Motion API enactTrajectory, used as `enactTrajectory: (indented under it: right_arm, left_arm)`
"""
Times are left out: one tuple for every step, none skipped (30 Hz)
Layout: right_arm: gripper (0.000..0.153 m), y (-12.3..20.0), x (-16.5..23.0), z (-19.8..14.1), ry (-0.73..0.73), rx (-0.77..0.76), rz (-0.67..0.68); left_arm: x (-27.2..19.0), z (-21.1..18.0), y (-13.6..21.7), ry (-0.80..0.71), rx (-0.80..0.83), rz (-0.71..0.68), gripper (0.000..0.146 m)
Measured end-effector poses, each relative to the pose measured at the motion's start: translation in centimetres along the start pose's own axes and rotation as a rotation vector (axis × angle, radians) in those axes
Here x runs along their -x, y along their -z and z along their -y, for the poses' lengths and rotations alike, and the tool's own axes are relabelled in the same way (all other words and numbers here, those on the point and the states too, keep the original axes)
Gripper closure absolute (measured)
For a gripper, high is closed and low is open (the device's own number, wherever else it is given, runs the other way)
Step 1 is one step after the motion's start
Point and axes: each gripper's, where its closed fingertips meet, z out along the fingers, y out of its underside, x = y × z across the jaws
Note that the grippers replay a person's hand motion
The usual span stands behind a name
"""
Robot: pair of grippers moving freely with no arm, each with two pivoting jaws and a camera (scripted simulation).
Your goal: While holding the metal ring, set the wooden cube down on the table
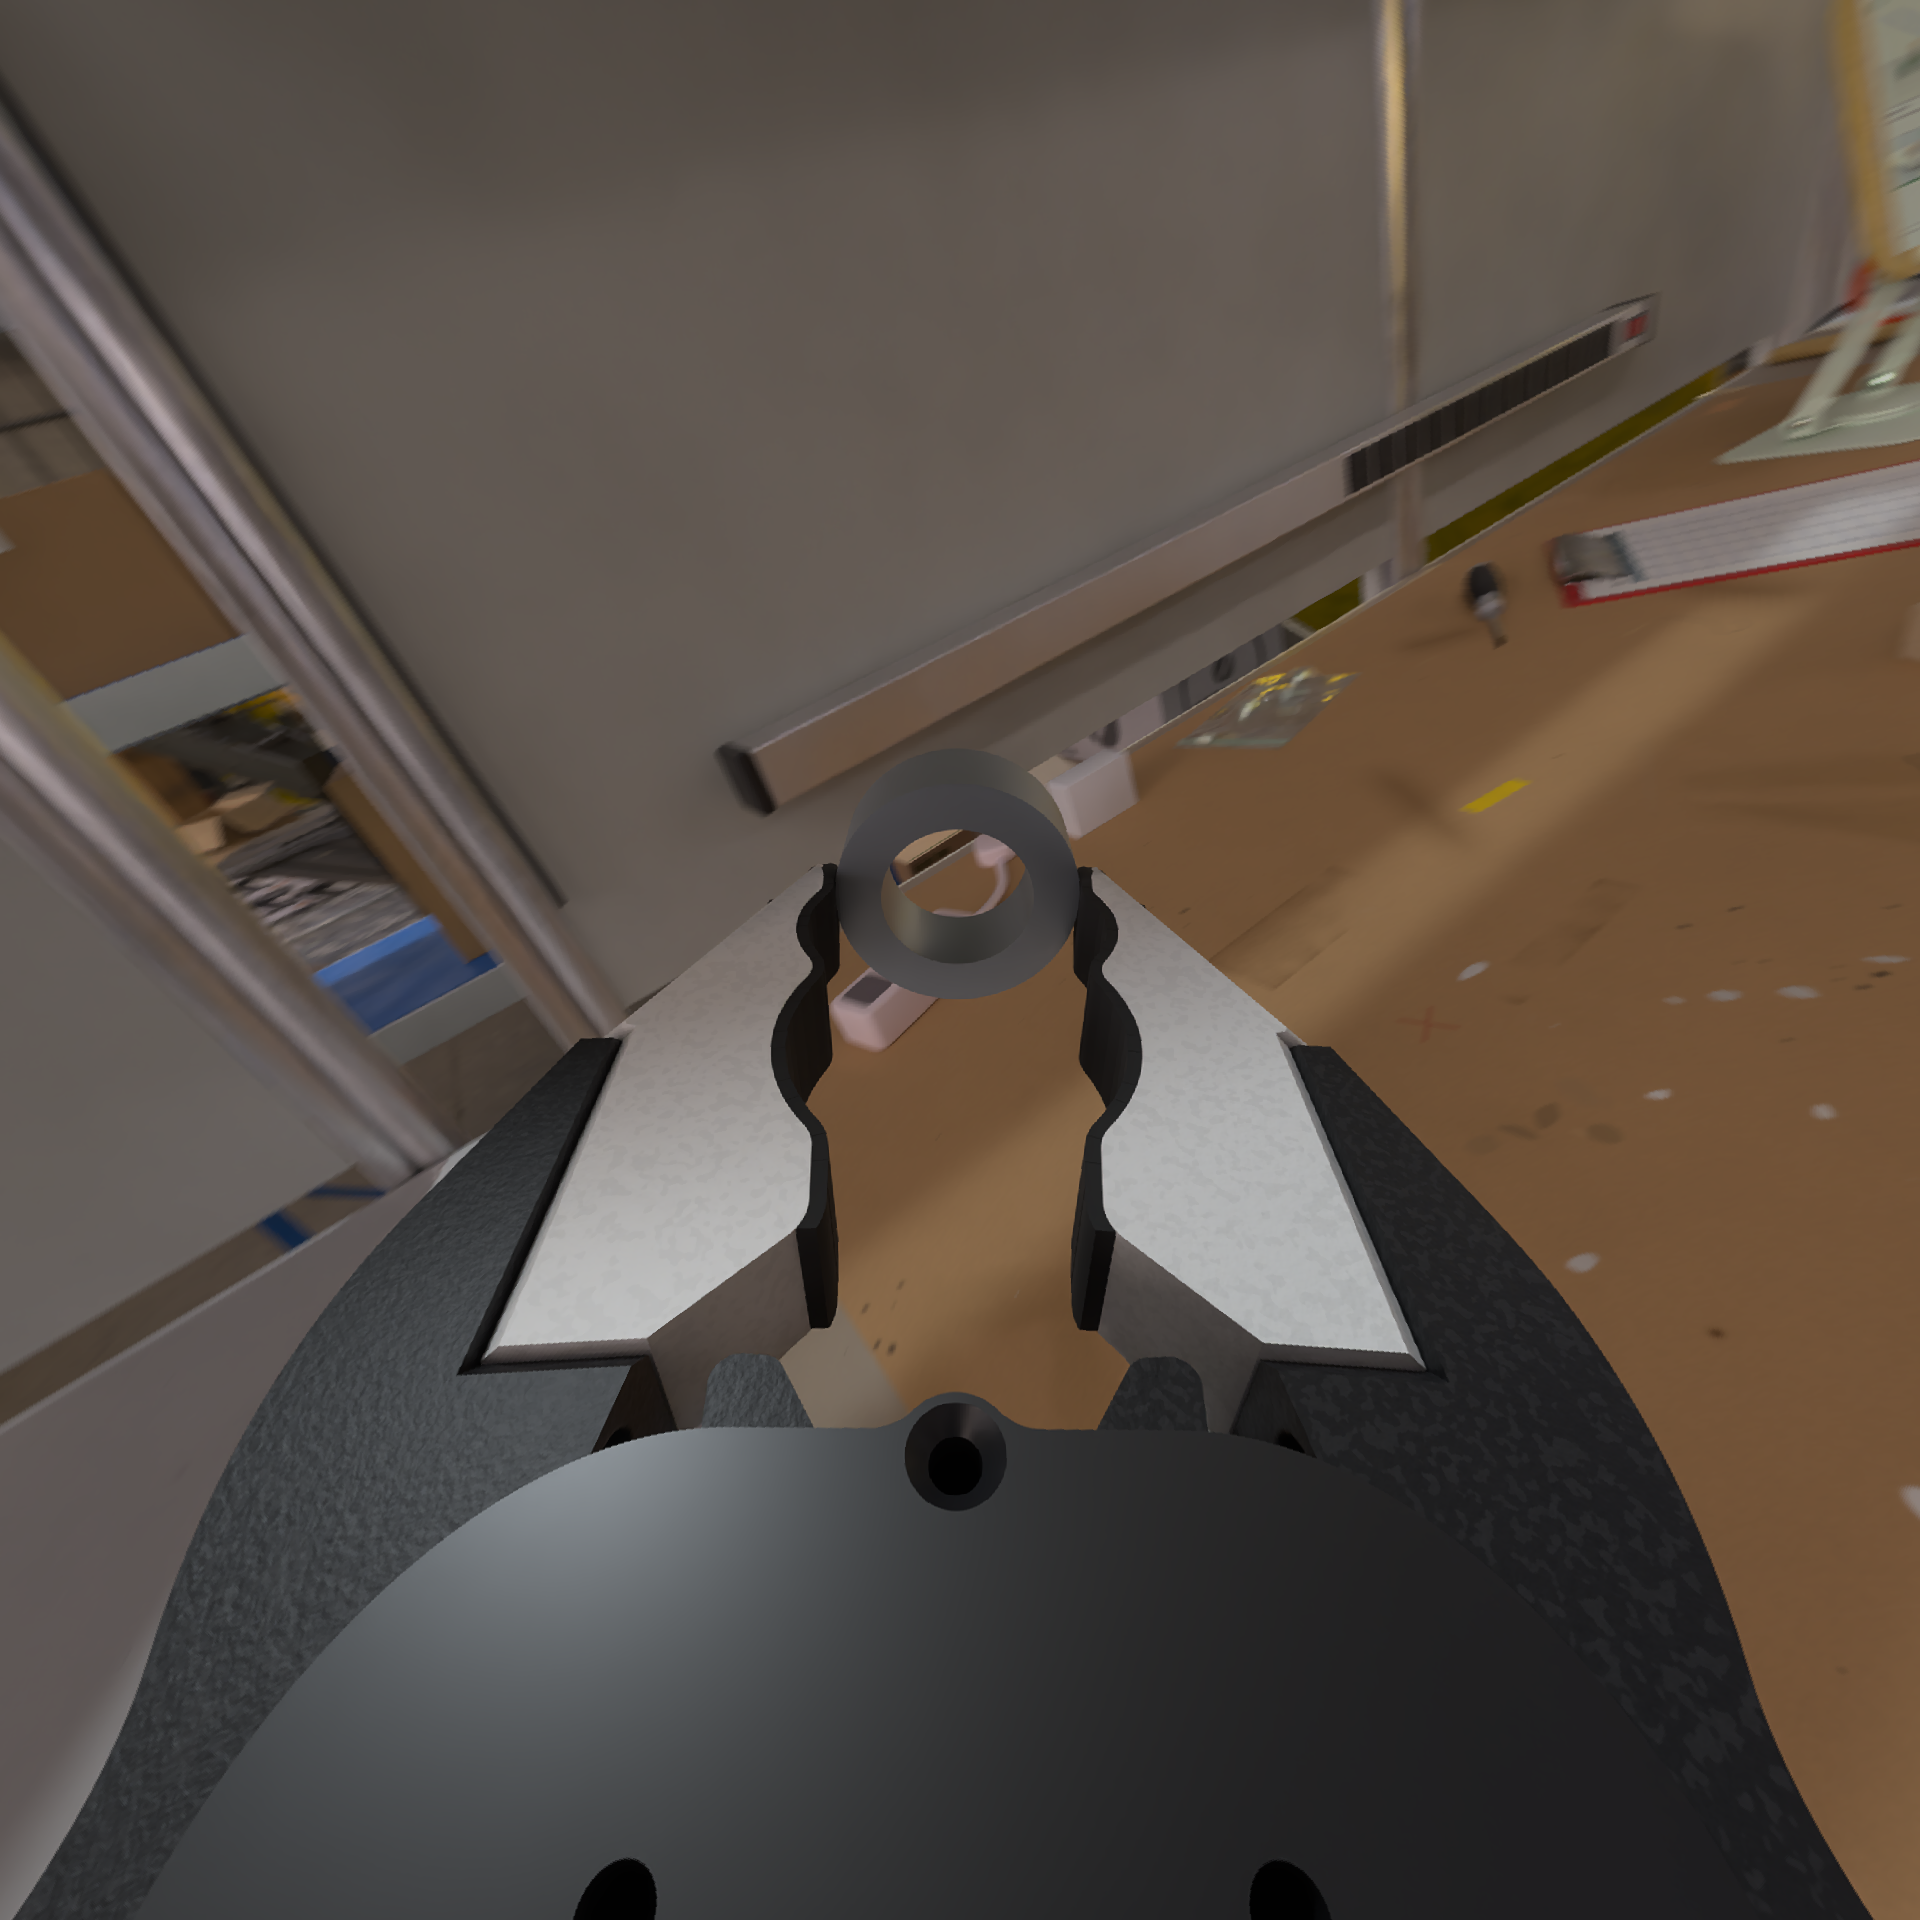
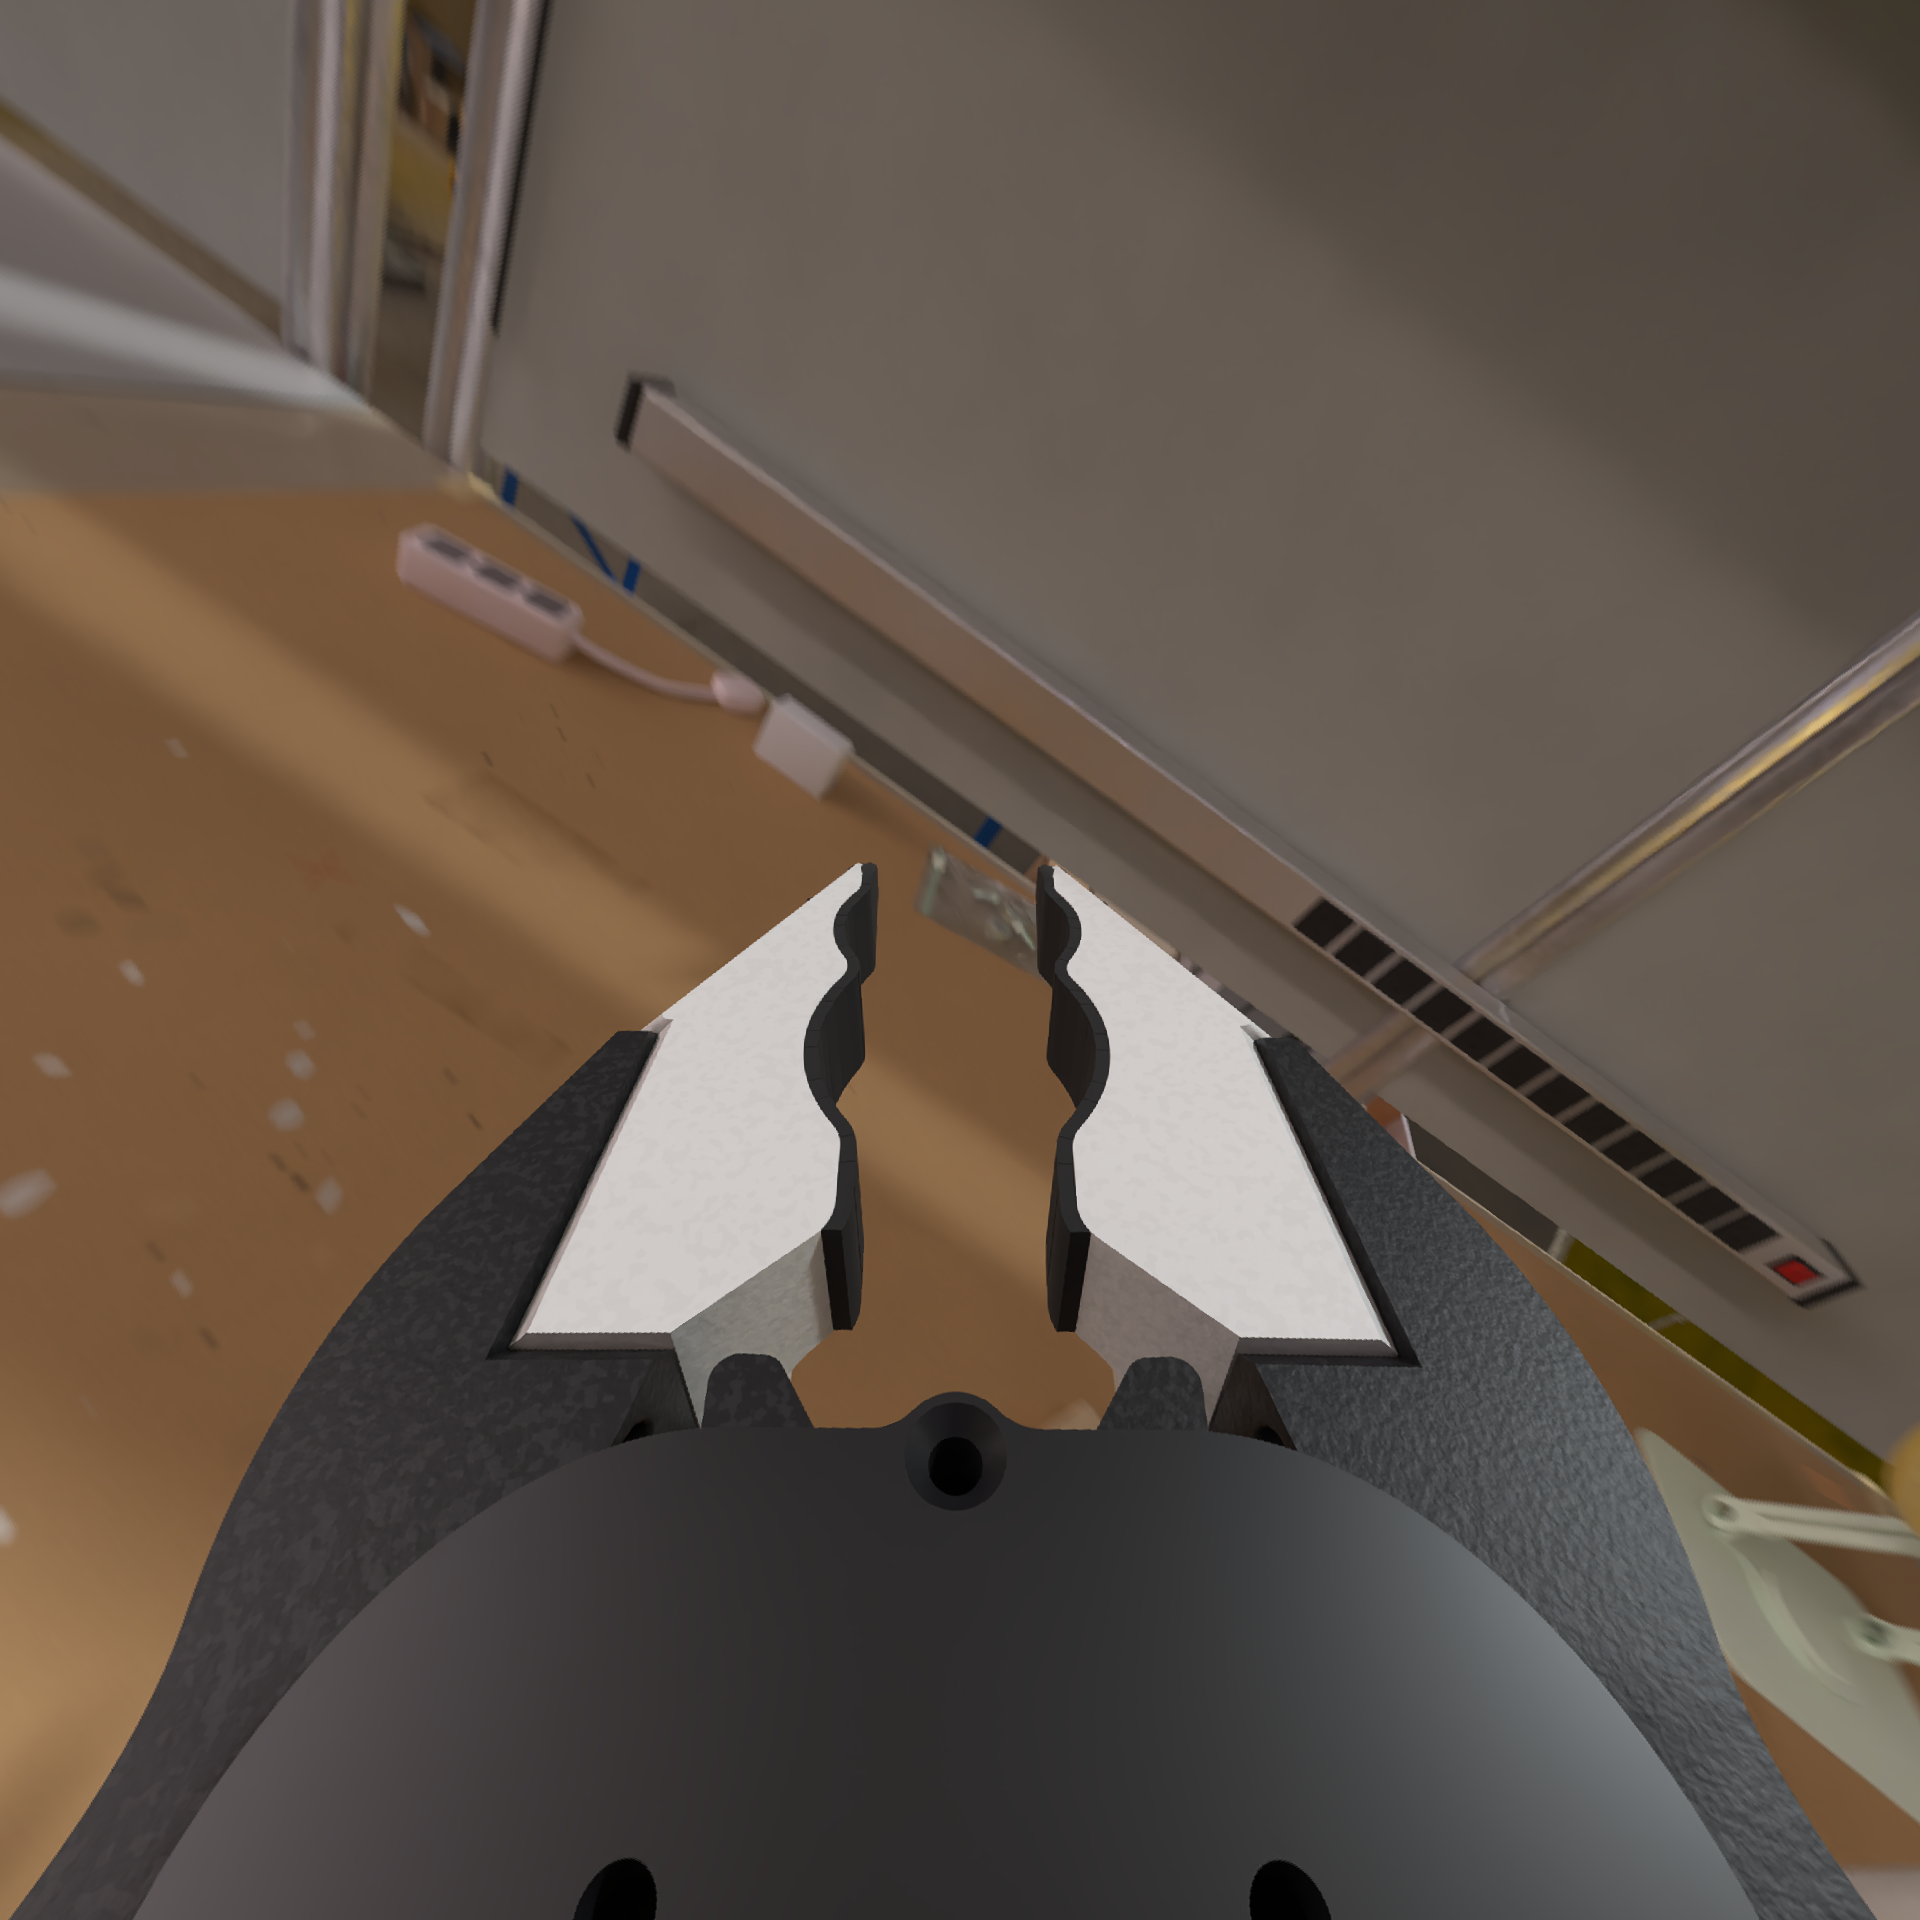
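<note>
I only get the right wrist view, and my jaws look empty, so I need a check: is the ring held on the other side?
Observer: Yes. The left gripper is shut on the metal ring, pinched at the very tips of its jaws.
Operator: How does the ring sit?
Observer: Its hole faces the left camera, and the jaws press on its outer rim from both sides.
Operator: Any wooden cube there?
Observer: No. The left view shows only the table beyond the ring.
</note>
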Motion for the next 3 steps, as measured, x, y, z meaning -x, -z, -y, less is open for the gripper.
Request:
enactTrajectory:
  right_arm:
    - [0.123, -0.4, 1.4, 0.9, -0.024, -0.035, -0.01]
    - [0.123, -0.9, 2.8, 1.5, -0.054, -0.062, -0.011]
    - [0.124, -1.3, 4.0, 1.9, -0.087, -0.078, -0.007]
  left_arm:
    - [0.4, -0.9, 0.4, 0.002, 0.013, 0.035, 0.101]
    - [0.9, -1.7, 0.9, 0.011, 0.025, 0.062, 0.101]
    - [1.2, -2.4, 1.3, 0.026, 0.038, 0.085, 0.101]
